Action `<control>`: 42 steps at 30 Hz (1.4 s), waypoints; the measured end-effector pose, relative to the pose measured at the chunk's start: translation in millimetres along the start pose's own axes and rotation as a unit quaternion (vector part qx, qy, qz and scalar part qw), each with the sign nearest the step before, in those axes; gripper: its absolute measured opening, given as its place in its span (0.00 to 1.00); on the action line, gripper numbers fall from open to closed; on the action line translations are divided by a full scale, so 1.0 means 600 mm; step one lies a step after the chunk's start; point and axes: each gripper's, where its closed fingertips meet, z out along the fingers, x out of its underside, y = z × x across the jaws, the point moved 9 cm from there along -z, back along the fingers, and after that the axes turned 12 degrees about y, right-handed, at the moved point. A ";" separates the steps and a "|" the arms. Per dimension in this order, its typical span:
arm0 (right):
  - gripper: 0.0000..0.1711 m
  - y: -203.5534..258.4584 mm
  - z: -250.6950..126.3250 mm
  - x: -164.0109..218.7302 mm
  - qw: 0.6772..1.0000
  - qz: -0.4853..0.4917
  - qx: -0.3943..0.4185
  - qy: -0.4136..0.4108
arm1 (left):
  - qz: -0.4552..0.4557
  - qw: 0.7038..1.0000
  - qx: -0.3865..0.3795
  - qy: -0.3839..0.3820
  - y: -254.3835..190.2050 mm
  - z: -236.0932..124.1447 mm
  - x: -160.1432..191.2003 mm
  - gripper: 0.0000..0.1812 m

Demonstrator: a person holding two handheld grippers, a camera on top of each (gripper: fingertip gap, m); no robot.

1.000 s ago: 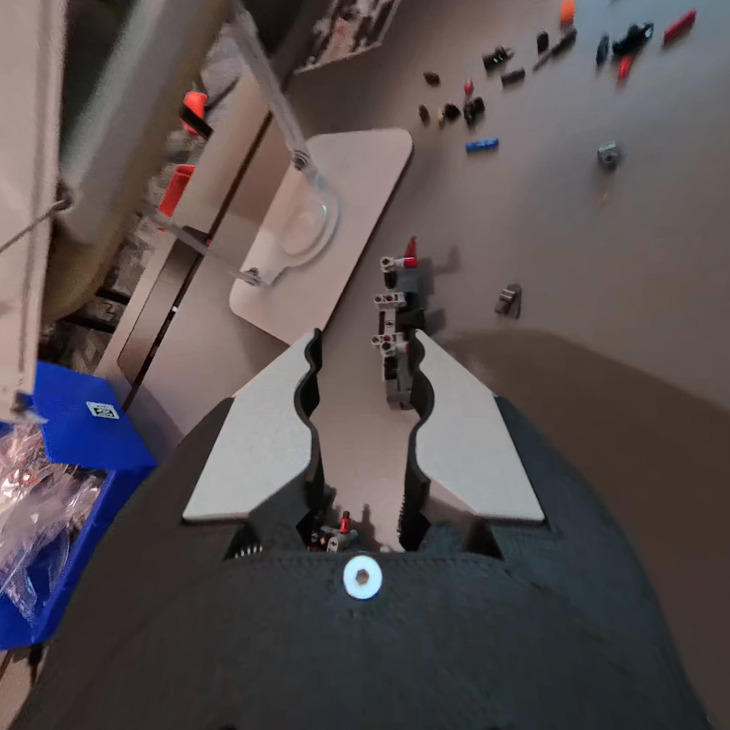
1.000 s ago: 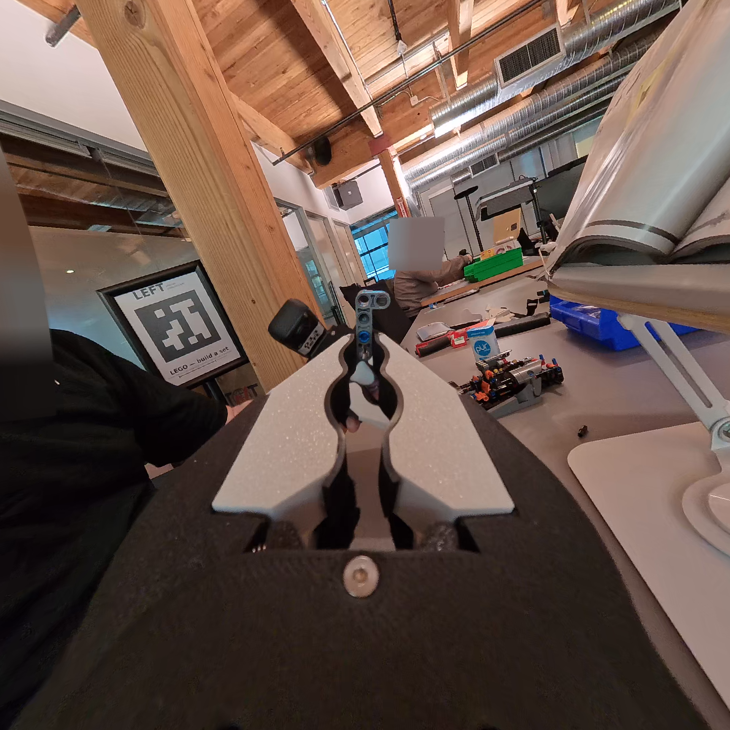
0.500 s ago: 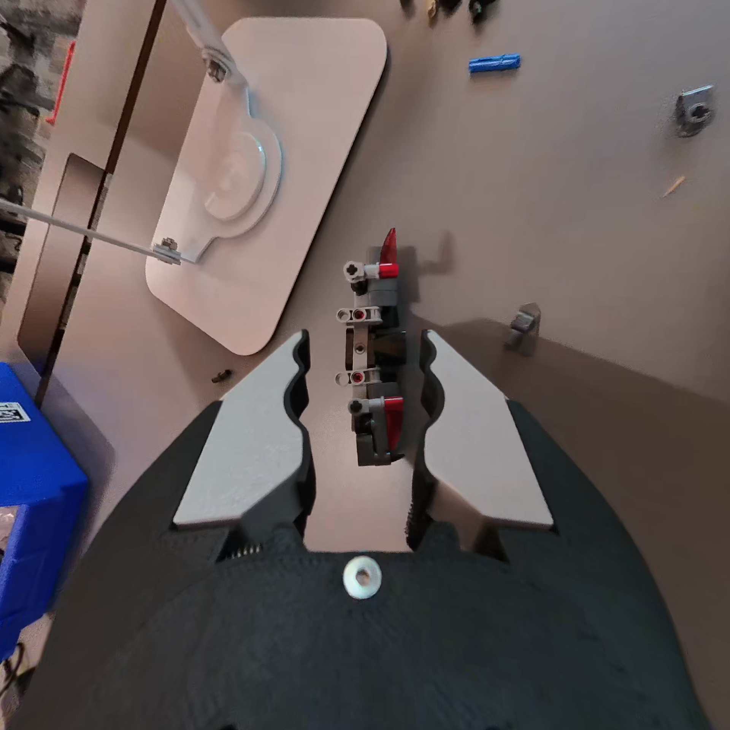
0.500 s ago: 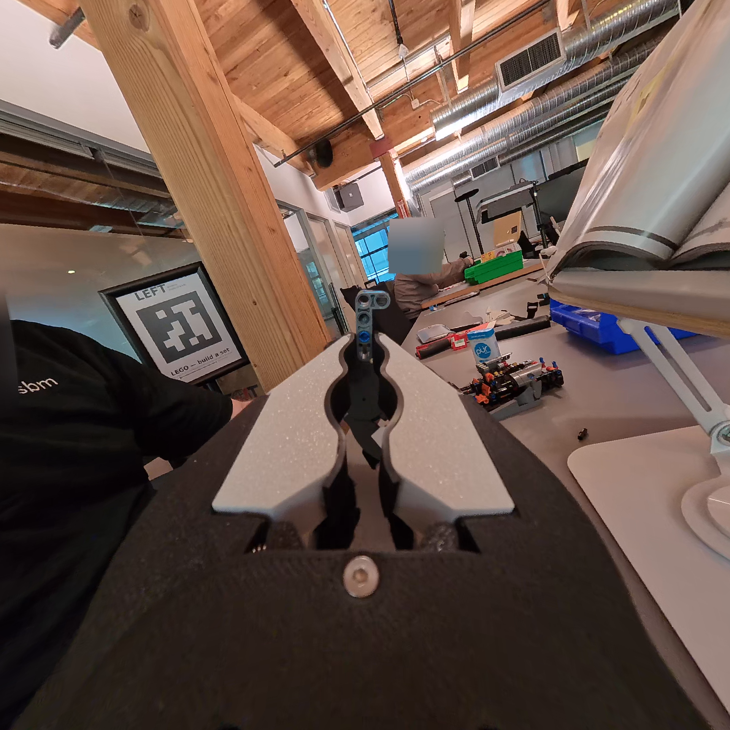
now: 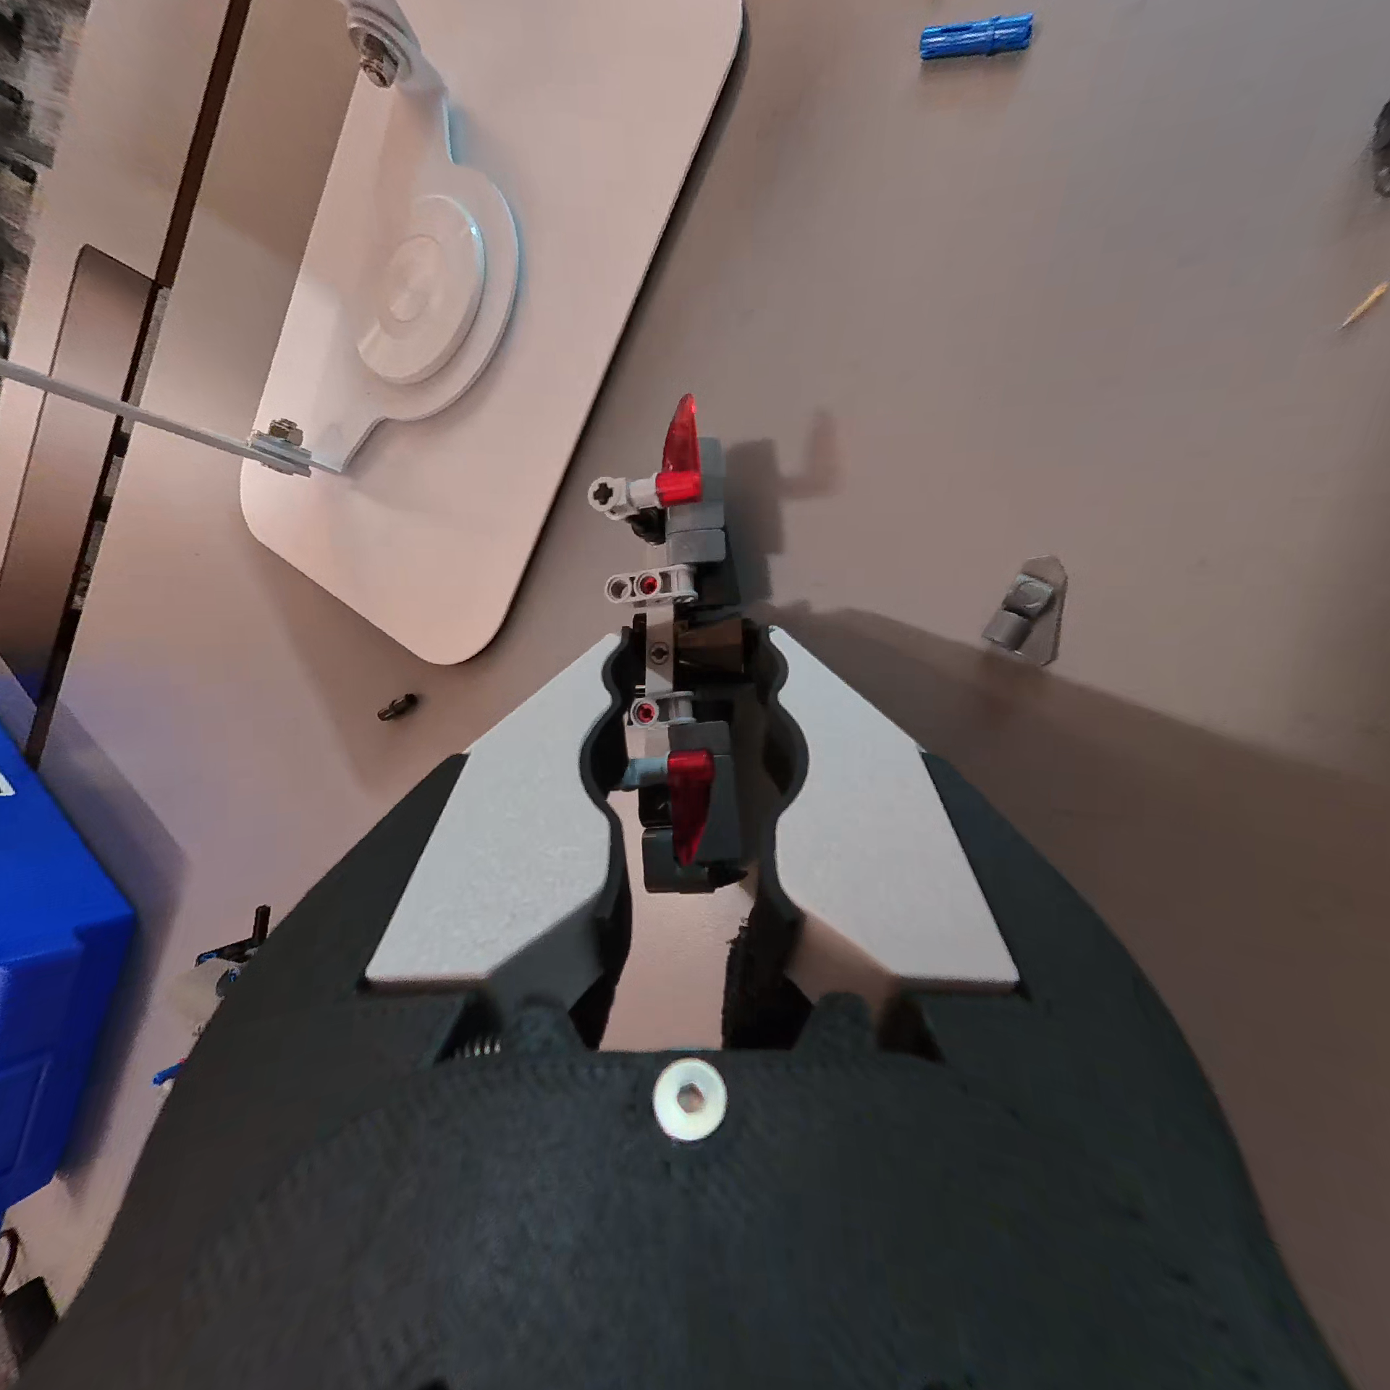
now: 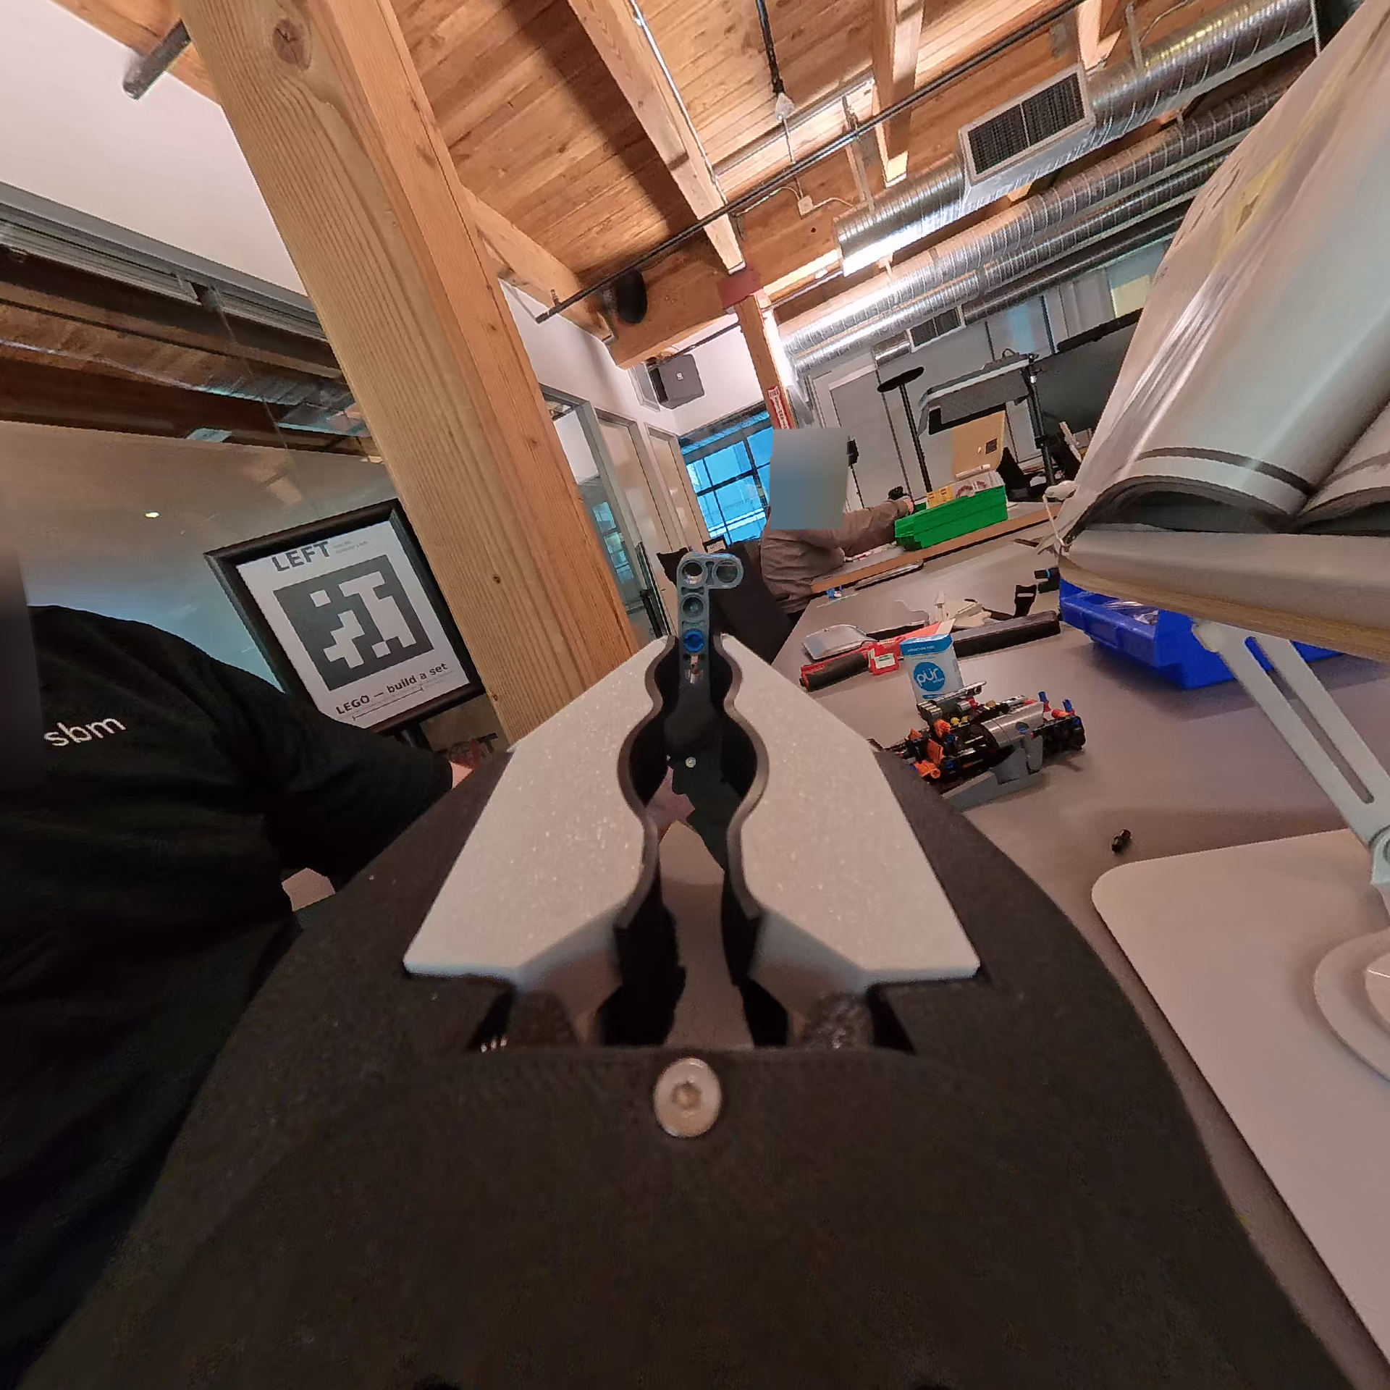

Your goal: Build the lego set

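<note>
A long lego assembly (image 5: 693, 543) of grey and black pieces with red pointed parts lies on the brown table (image 5: 1053, 376) in the left wrist view. My left gripper (image 5: 692, 647) points down over it, and its fingertips (image 5: 827, 752) are closed on the black middle section. My right gripper (image 6: 696, 654) is shut on a grey L-shaped beam with a blue pin (image 6: 696, 583). It holds the beam upright in the air, above the table edge.
A white stand base (image 5: 526, 301) lies left of the assembly, with a blue pin (image 5: 974, 37), a grey piece (image 5: 1023, 609) and a blue bin (image 5: 45, 940) around it. The right wrist view shows a partly built model (image 6: 993, 737), an open booklet on a stand (image 6: 1241, 376) and a person's black sleeve (image 6: 150, 790). Some 20 cm of space lies between my two pairs of fingers. The grey piece (image 5: 1023, 609) is closer to my left gripper, around 6 cm from its tips; the right tips are 20 cm off.
My left gripper has moved down over the assembly and its fingers have closed in on it. My right gripper has stayed almost still with the beam.
</note>
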 end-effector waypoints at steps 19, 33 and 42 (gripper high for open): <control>0.02 0.001 -0.002 -0.002 1.000 -0.006 0.007 0.007 | -0.019 0.999 0.013 -0.025 0.005 -0.019 0.006 0.09; 0.02 -0.009 0.010 0.014 0.999 0.021 0.000 0.042 | -0.030 0.992 0.071 -0.103 -0.015 -0.081 0.018 0.09; 0.02 -0.008 0.016 0.019 0.998 0.019 -0.005 0.058 | -0.032 0.982 0.092 -0.163 -0.011 -0.125 0.011 0.09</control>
